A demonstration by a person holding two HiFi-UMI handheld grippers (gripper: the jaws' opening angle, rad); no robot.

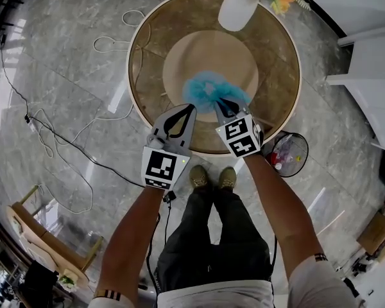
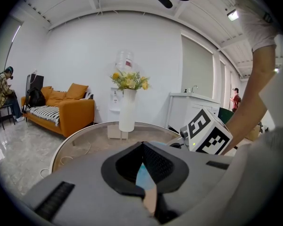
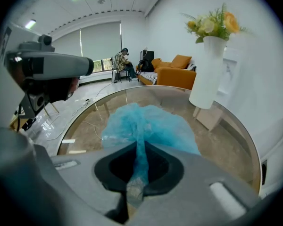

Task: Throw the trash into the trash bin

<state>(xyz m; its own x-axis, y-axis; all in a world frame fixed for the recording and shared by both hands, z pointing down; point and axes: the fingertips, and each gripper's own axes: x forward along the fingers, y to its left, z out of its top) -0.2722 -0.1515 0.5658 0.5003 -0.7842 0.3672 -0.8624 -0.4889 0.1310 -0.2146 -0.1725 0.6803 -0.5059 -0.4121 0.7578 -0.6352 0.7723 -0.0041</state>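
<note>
Round glass table (image 1: 147, 63) w/ crumpled blue trash (image 1: 208, 88) (gauzy)

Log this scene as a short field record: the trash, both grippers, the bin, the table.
trash: crumpled blue wad, at the table's middle
right gripper: shut on a fold of the wad
left gripper: jaws together, nothing held, beside the right one
table: round, glass-topped
trash bin: on the floor at the person's right, by the table's edge, rubbish already inside
vase: white, yellow flowers, on the table's far edge
task state: trash gripped, not yet binned
</note>
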